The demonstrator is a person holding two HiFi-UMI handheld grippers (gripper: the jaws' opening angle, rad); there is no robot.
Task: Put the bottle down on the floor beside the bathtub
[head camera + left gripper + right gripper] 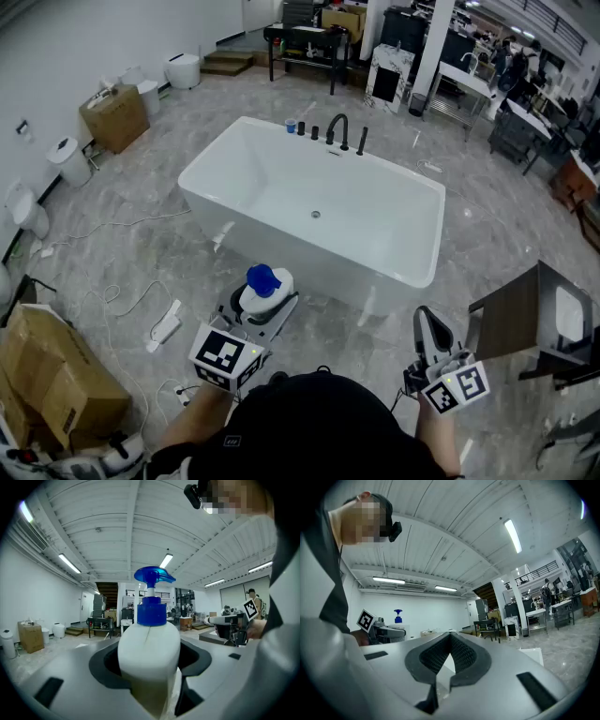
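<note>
A white pump bottle (265,290) with a blue pump head is held upright in my left gripper (263,312), jaws pressed on its body, in front of the white bathtub (272,159). In the left gripper view the bottle (149,656) fills the gap between the jaws. My right gripper (427,334) is shut and empty, held low at the right, pointing up; in its own view the right gripper (451,645) has its pads together and the bottle (397,617) shows small at the left.
Black taps (337,130) stand on the tub's far rim. A dark side table (525,314) is to the right. Cardboard boxes (52,380) and cables (131,305) lie on the grey floor at left. Toilets (67,159) line the left wall.
</note>
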